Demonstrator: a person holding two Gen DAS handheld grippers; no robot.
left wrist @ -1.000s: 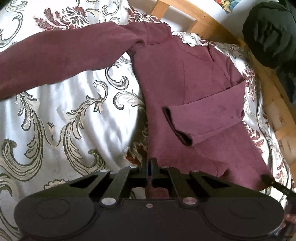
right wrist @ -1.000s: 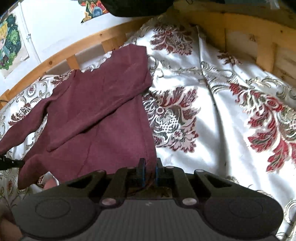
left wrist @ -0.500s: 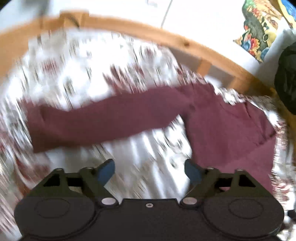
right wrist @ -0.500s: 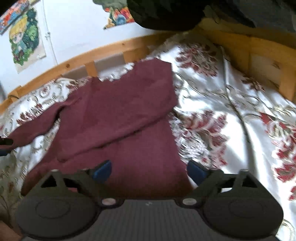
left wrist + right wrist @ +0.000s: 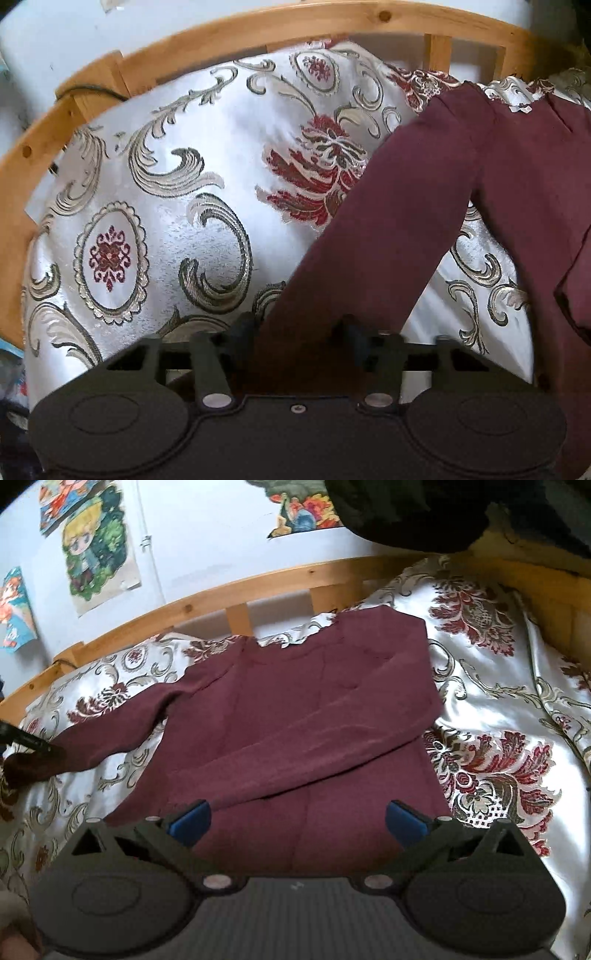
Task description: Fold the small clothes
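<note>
- Broadly, a silvery bedspread [image 5: 491, 686] with red and grey scrollwork covers the bed inside a wooden frame [image 5: 236, 33].
- On it the maroon top [image 5: 317, 716] lies flat, one sleeve folded across its body, the other sleeve [image 5: 391, 214] stretched out to the side.
- Nearest the right camera, the right gripper [image 5: 297, 818] hovers over the top's lower hem, its jaws still spreading to full width; the blue pads [image 5: 190, 818] press on nothing.
- At the outstretched sleeve's end, the left gripper [image 5: 299, 334] has its jaws closing, the sleeve between its fingers [image 5: 242, 328]; whether they already pinch the cloth I cannot tell.
</note>
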